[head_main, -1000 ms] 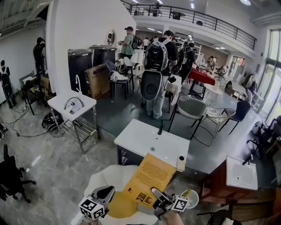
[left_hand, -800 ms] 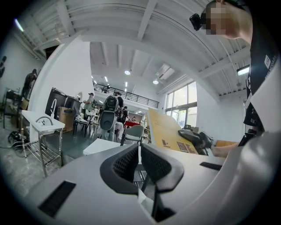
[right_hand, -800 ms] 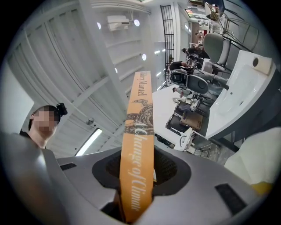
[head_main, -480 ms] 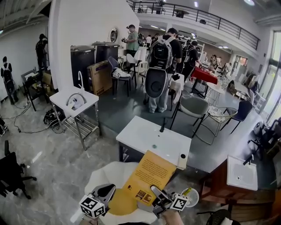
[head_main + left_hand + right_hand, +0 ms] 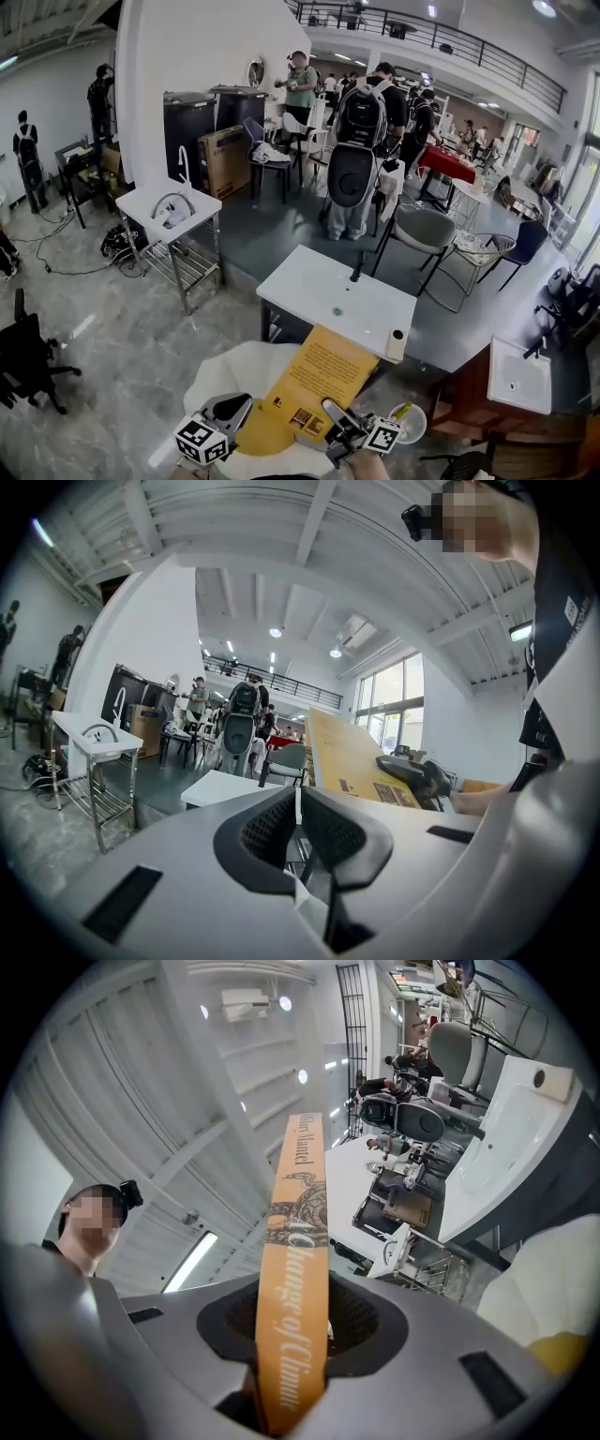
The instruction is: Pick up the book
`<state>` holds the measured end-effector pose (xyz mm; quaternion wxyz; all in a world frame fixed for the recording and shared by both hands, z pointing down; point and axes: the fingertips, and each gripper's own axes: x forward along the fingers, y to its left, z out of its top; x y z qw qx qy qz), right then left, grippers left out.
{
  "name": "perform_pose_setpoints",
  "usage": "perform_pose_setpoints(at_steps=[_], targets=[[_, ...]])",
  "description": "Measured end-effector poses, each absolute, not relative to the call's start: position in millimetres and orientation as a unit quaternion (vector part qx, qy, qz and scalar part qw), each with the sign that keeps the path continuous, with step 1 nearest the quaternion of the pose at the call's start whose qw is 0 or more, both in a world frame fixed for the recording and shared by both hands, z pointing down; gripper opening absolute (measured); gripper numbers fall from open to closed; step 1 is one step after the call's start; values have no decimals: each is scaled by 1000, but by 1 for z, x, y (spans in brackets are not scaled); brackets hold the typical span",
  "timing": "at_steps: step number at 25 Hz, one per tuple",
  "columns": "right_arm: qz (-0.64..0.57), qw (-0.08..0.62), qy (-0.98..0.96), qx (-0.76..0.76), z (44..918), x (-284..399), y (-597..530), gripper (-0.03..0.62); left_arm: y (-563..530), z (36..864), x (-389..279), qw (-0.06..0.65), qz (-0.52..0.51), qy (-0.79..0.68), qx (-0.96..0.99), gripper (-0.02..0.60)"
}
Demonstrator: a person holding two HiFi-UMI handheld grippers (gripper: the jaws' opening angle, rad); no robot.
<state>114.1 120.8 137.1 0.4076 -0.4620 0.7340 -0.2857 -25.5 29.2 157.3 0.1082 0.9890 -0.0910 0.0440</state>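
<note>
An orange-yellow book [image 5: 319, 380] is lifted off the round white table [image 5: 225, 375] and slants away from me. My right gripper [image 5: 330, 411] is shut on its near lower corner. In the right gripper view the book's orange spine [image 5: 295, 1269] with its printed title runs up from between the pads of the right gripper [image 5: 300, 1321]. My left gripper [image 5: 225, 411] hovers to the left of the book, apart from it, jaws shut on nothing. In the left gripper view the left gripper [image 5: 298, 803] shows its pads together, with the book [image 5: 352, 757] and the right gripper [image 5: 412, 769] off to the right.
A white sink-top table [image 5: 309, 286] stands just beyond the book. A white cup [image 5: 411, 424] sits to the right of my right gripper. A steel sink stand [image 5: 169, 211] is at the left, a black office chair [image 5: 23, 361] at the far left. People and chairs fill the hall behind.
The head view has shifted a little, so the room sits slightly further right in the frame. Both grippers and the held book keep their places.
</note>
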Motion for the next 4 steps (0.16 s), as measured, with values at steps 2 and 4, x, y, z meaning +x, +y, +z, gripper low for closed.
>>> perform_pose_setpoints(at_steps=[2,4], targets=[[-287,407,734,-462,138,112,119,160,26,157,-28,109,44,-92,989,17],[-287,407,734,-461,139,109,117,160,23,156,-30,108,43,-92,989,17]])
